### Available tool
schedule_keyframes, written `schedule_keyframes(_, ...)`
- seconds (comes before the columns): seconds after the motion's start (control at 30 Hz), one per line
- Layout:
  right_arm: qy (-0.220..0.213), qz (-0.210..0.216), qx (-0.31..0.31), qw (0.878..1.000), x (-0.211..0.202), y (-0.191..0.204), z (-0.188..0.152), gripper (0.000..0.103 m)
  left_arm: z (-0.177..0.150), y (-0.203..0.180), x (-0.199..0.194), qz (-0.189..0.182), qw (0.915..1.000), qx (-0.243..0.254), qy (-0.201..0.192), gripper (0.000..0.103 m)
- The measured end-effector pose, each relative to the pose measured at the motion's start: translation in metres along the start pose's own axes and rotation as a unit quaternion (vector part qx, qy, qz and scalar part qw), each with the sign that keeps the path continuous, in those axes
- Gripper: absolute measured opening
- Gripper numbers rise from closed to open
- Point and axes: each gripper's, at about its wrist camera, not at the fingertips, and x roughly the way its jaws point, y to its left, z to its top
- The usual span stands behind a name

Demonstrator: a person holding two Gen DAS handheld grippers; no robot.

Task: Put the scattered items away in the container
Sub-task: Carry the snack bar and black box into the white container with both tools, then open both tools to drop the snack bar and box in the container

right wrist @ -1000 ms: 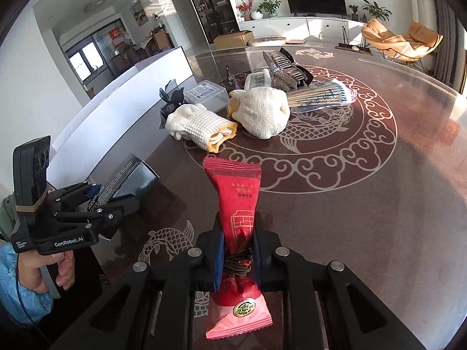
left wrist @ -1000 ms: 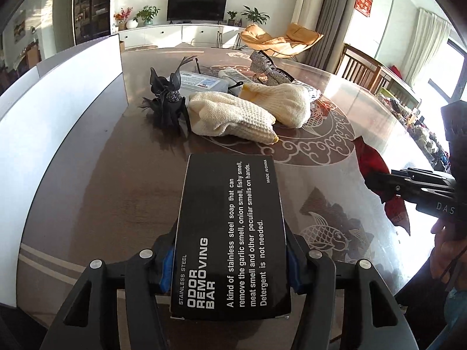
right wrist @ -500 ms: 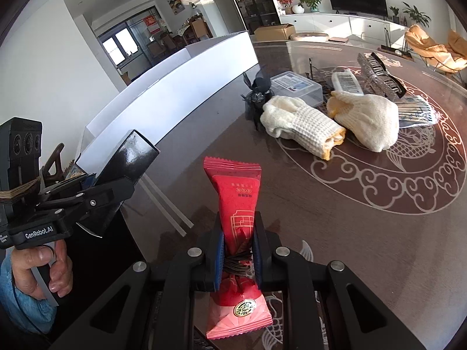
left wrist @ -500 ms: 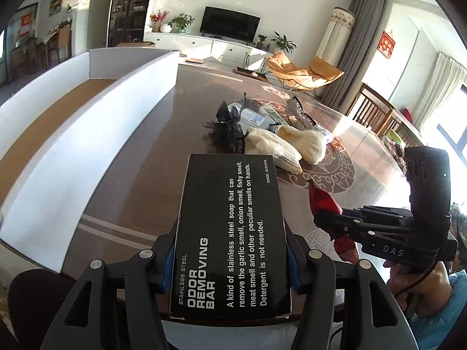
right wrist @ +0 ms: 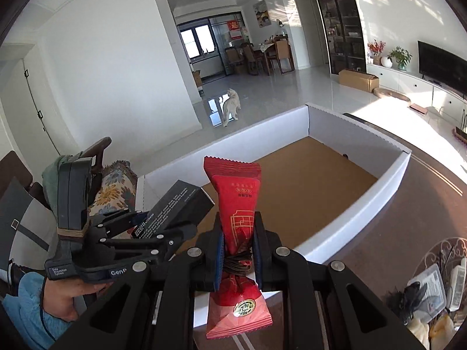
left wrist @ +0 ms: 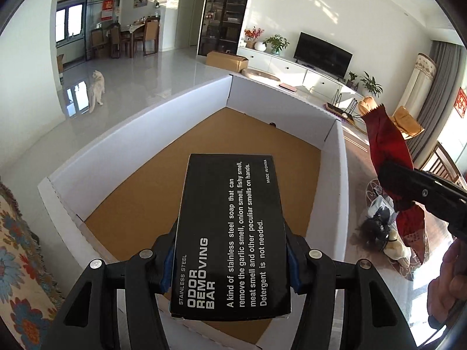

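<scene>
Sunlight falls across a pale tiled floor where a light-coloured cat (right wrist: 230, 106) stands, with a dining set far behind it, a dark glass cabinet, and a television (left wrist: 322, 54) on a low white unit to the right. On the dark patterned table (right wrist: 408, 204) sits a large white cardboard box (left wrist: 140, 134) with a bare brown floor, its near wall cut off by both views. The left gripper (left wrist: 230, 259) hangs over the near part of that box, its jaws set part-way apart and clamped on the long sides of a black carton (left wrist: 230, 233) printed "ODOR REMOVING BAR"; the carton's underside is hidden. The right gripper (right wrist: 237, 245) is pinched tight around the tied waist of a red packet (right wrist: 236, 204), held upright above the box's near right edge, just beside the left one. In the left wrist view the packet's lower end is partly covered by the gripper's black frame. At the right edge, the remaining scattered items (right wrist: 429, 294) lie on the table outside the box, squeezed by the lens and hard to tell apart. A floral cushion (left wrist: 20, 262) shows at the near left, and a hand in a blue sleeve (right wrist: 26, 306) is only partly seen.
</scene>
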Motion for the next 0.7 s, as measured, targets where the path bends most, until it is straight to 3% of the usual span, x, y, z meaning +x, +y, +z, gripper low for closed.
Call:
schedule_keyframes(0.07, 0.010, -0.014, -0.003, 1.000, 0.032, 0.000, 0.009, 0.020, 0.005, 0.006, 0.019, 0.017, 0.9995, 0.001, 0.025, 0.058)
schedule_keyframes(0.1, 0.024, -0.026, -0.001, 0.999, 0.049, -0.002, 0.011, 0.028, 0.006, 0.008, 0.028, 0.029, 0.9986, 0.003, 0.043, 0.059)
schedule_keyframes(0.13, 0.043, -0.041, 0.003, 0.998, 0.065, -0.005, 0.011, 0.046, 0.006, 0.009, 0.036, 0.042, 0.9975, 0.004, 0.056, 0.060)
schedule_keyframes(0.2, 0.077, -0.048, 0.015, 0.996, 0.087, -0.011, 0.009, 0.064, 0.003, 0.013, 0.046, 0.064, 0.9955, 0.004, 0.070, 0.071)
schedule_keyframes(0.27, 0.084, -0.051, 0.021, 0.995, 0.092, -0.014, 0.006, 0.064, 0.002, 0.018, 0.045, 0.059, 0.9962, -0.007, 0.064, 0.072)
schedule_keyframes(0.33, 0.073, -0.057, 0.021, 0.995, 0.084, -0.019, 0.001, 0.064, 0.003, 0.020, 0.043, 0.056, 0.9968, -0.018, 0.054, 0.079)
schedule_keyframes(0.47, 0.043, -0.066, 0.037, 0.996, 0.052, -0.031, -0.011, 0.064, 0.000, 0.014, 0.034, 0.049, 0.9978, -0.030, 0.034, 0.079)
schedule_keyframes(0.6, -0.002, -0.089, 0.052, 0.995, -0.008, -0.048, -0.038, 0.064, -0.008, -0.025, -0.004, 0.028, 0.9994, 0.000, -0.021, 0.079)
schedule_keyframes(0.7, -0.023, -0.120, 0.058, 0.991, -0.060, -0.067, -0.074, 0.064, -0.021, -0.071, -0.035, -0.008, 0.9980, 0.041, -0.048, 0.080)
